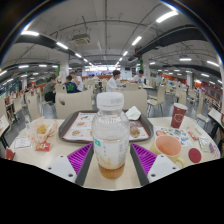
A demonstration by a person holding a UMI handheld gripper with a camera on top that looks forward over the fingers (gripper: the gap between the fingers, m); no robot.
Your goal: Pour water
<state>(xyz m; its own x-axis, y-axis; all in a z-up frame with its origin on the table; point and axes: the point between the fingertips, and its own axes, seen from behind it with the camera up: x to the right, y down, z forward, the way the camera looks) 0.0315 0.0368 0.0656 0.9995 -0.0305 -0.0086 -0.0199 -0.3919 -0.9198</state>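
Two purple pads (80, 157) flank the clear plastic bottle (110, 135), and your hand-held gripper (111, 162) appears clamped on it, both pads meeting its sides low on the body. The bottle stands upright between the fingers with its white cap (110, 100) on, a pale label around its middle, and a little amber liquid at the bottom.

Starting on your left, a paper wrapper with food scraps (42, 132) lies on the light counter (30, 158), well apart from the bottle, with a small red item at the counter's near left edge that you cannot identify. Behind the bottle and partly hidden by it sits a dark tray (66, 130) holding a white paper liner (82, 124) and crumpled wrapping (135, 128).

To the right of the bottle, just beyond your right finger, rests an orange-pink round lid or plate (168, 145). Further back stands a red paper cup (178, 115), upright, and near the right edge of the counter lies a red round object (195, 155) beside a black straw-like stick.

Beyond the counter, rows of seats and tables stretch under long ceiling lights (30, 33), with a person (115, 80) seated in the distance.
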